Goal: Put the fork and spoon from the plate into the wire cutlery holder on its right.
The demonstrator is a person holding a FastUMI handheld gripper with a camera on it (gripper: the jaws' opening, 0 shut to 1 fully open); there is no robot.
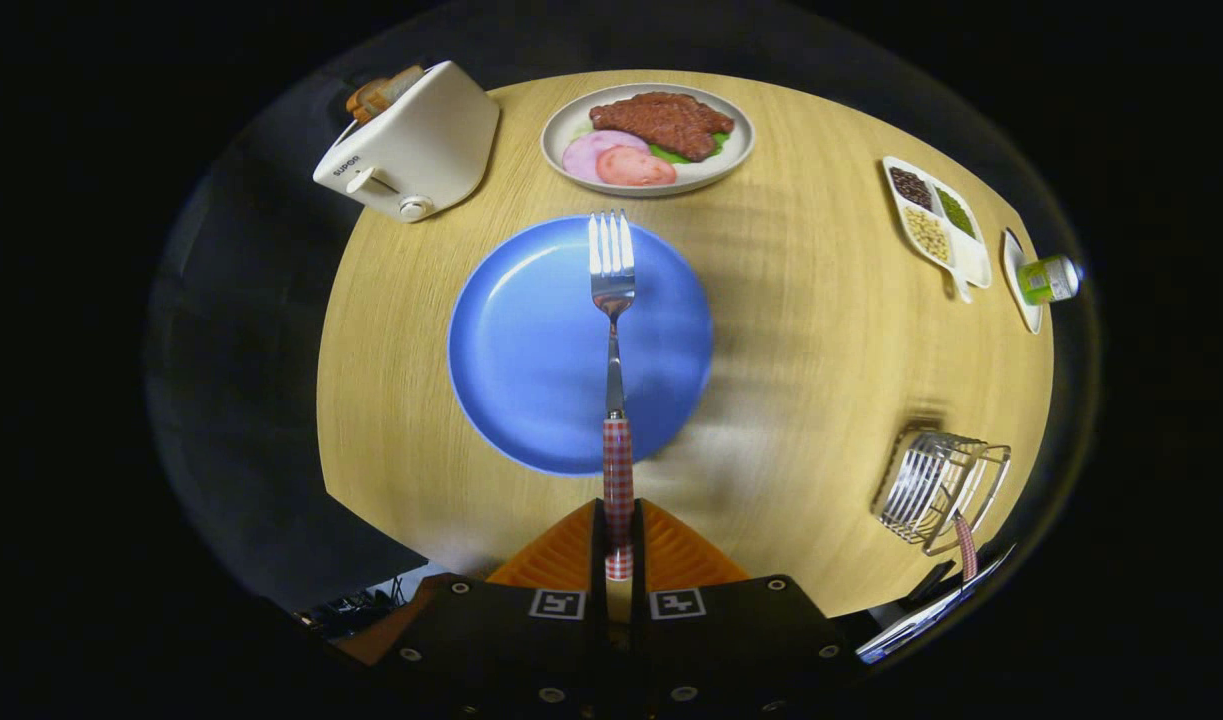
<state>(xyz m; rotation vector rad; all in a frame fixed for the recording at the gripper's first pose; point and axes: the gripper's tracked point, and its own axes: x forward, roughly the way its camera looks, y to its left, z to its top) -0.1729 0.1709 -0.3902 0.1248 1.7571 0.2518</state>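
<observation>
Right now the fork [612,300] is clenched by its checked handle between the gripper [618,540] fingers, tines pointing ahead over the blue plate [531,350] on the wooden table [801,380]. Off right stands the wire holder [936,487], a checked handle poking out.

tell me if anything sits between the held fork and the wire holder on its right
Nothing visible does. The gripper is shut on the fork above the blue plate, and bare table lies between it and the wire cutlery holder.
</observation>
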